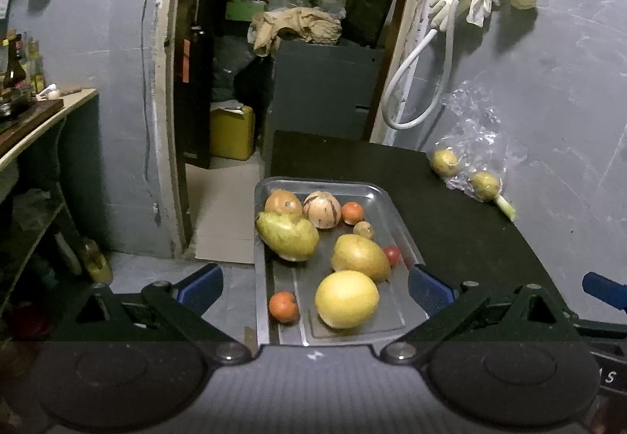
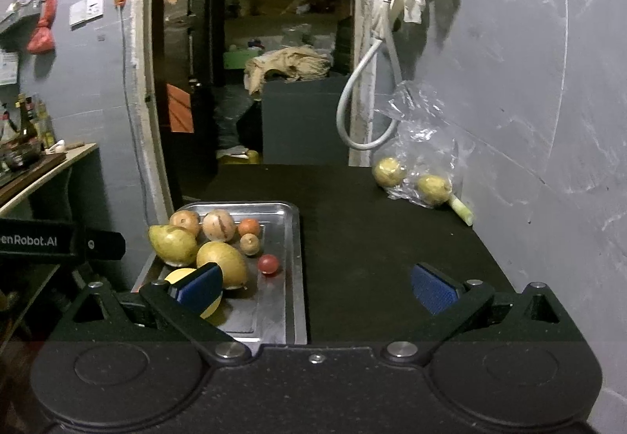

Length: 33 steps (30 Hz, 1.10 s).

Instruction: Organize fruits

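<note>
A metal tray lies on the black table and holds several fruits: a big yellow citrus, a yellow mango, a green-yellow pear, small oranges, a red tomato and a striped pale fruit. My left gripper hangs open over the tray's near end, empty. My right gripper is open above the bare table to the tray's right, empty. A clear plastic bag with two yellow fruits sits at the back right.
A grey wall runs along the table's right side, with a white hose and gloves hanging on it. Behind the table an open doorway shows a cluttered store room. A shelf with bottles stands at the left. A green stalk lies by the bag.
</note>
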Tool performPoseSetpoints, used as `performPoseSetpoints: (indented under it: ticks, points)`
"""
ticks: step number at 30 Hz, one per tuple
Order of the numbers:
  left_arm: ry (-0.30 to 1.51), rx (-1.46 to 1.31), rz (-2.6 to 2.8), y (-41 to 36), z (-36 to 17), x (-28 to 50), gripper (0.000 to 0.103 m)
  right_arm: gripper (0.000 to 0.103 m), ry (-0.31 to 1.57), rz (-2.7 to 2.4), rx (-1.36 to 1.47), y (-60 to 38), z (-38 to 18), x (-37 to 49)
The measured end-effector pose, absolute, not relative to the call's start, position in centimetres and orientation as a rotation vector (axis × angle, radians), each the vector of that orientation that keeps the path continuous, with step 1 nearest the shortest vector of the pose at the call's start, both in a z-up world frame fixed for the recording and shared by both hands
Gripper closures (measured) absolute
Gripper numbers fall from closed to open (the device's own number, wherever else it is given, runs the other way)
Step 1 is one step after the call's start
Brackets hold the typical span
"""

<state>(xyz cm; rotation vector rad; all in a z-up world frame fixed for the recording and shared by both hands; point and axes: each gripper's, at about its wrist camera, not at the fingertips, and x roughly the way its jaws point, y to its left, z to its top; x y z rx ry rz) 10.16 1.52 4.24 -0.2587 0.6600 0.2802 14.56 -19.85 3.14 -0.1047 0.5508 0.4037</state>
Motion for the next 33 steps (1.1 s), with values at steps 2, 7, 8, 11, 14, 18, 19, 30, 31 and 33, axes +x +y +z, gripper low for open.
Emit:
performPoseSetpoints:
  ticks: [2, 7, 8, 11, 14, 18, 19, 30, 31, 33]
  points:
    - [0.66, -0.266, 0.292, 1.3, 4.2, 9.6, 0.001, 0.001, 0.548, 0.413, -0.107, -20.2, 3.2, 14.2]
    - [0.659, -0.277, 0.318, 1.0, 4.2, 8.2, 0.0, 0.001, 0.544, 0.426, -0.103, -21.2, 3.4, 13.4]
    - [0.66, -0.277, 0.321, 0.9, 4.1, 7.9, 0.0, 0.001, 0.543, 0.428, -0.102, -21.4, 3.4, 13.3]
    - [0.669, -0.266, 0.326, 0.4, 3.9, 7.1, 0.0, 0.001, 0.545, 0.436, -0.101, -22.0, 3.4, 12.9]
    - [0.678, -0.257, 0.333, 0.1, 3.7, 6.4, 0.0, 0.001, 0.549, 0.443, -0.107, -22.5, 3.3, 12.4]
    - [0.693, -0.257, 0.345, -0.2, 3.3, 5.5, 0.0, 0.001, 0.561, 0.448, -0.127, -22.7, 3.1, 11.8]
    - [0.695, -0.257, 0.348, -0.3, 3.2, 5.3, 0.0, 0.001, 0.563, 0.452, -0.129, -22.8, 3.0, 11.7]
    - [0.713, -0.253, 0.356, -1.2, 2.7, 2.9, 0.0, 0.001, 0.591, 0.478, -0.145, -23.6, 2.3, 9.8]
    - [0.715, -0.255, 0.355, -1.2, 2.6, 2.8, 0.0, 0.001, 0.593, 0.479, -0.146, -23.6, 2.3, 9.6]
    - [0.722, -0.258, 0.353, -1.3, 2.5, 2.3, 0.0, 0.001, 0.6, 0.483, -0.148, -23.7, 2.1, 9.1]
